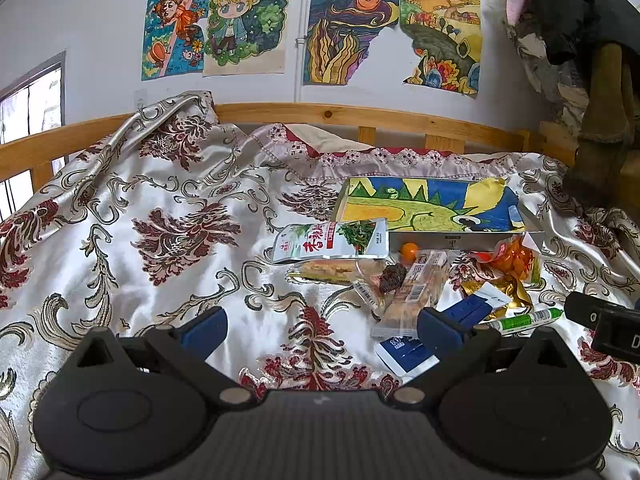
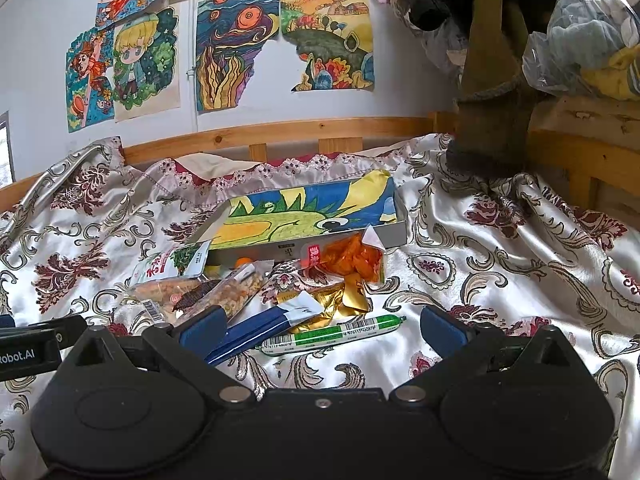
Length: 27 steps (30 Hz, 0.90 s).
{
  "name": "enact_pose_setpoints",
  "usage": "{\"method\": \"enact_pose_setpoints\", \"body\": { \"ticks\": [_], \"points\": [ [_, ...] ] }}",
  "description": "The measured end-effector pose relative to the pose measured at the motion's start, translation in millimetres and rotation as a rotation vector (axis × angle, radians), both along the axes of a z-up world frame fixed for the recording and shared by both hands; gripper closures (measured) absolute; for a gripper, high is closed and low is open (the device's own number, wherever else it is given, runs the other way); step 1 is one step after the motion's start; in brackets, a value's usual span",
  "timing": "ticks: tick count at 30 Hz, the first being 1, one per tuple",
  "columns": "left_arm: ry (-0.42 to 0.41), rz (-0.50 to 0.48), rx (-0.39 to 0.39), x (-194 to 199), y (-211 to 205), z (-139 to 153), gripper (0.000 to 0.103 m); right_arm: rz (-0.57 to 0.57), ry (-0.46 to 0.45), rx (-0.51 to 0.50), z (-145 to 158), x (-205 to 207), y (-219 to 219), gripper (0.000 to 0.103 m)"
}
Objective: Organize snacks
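Note:
A shallow box (image 1: 464, 239) (image 2: 394, 231) lined with a dinosaur drawing lies on the bedspread. Snacks are piled in front of it: a white-green pouch (image 1: 332, 240) (image 2: 172, 264), clear cracker packs (image 1: 416, 284) (image 2: 236, 292), an orange packet (image 1: 514, 260) (image 2: 348, 258), a gold wrapper (image 2: 340, 300), blue sachets (image 1: 404, 354) (image 2: 252, 334) and a green sausage stick (image 1: 524, 320) (image 2: 332, 334). My left gripper (image 1: 320, 330) is open, left of the pile, its right finger over the blue sachets. My right gripper (image 2: 320, 330) is open, with the sausage stick just ahead between its fingers.
A patterned satin bedspread (image 1: 180, 208) (image 2: 500, 248) covers the bed, bounded by a wooden rail (image 1: 320, 114) (image 2: 312, 128) and a wall with drawings. Clothes and bags hang at the right (image 2: 500, 92). A small orange ball (image 1: 409, 249) sits by the box front.

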<state>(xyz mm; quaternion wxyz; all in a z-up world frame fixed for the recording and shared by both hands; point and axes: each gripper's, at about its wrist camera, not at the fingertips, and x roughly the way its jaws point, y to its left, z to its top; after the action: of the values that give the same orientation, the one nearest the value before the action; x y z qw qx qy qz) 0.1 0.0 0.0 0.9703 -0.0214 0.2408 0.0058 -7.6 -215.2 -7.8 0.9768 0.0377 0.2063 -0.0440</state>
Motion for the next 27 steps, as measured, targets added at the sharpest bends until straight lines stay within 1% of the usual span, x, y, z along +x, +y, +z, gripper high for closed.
{"method": "enact_pose_setpoints", "body": {
  "ticks": [20, 21, 27],
  "points": [
    [0.001, 0.000, 0.001, 0.0, 0.0, 0.0, 0.000, -0.001, 0.004, 0.004, 1.3, 0.4, 0.3, 0.001],
    [0.001, 0.000, 0.001, 0.0, 0.0, 0.0, 0.000, -0.001, 0.006, 0.004, -3.2, 2.4, -0.2, 0.001],
    [0.007, 0.000, 0.004, 0.0, -0.1, -0.5, 0.000, -0.014, 0.031, 0.005, -6.8, 3.3, 1.2, 0.001]
  ]
}}
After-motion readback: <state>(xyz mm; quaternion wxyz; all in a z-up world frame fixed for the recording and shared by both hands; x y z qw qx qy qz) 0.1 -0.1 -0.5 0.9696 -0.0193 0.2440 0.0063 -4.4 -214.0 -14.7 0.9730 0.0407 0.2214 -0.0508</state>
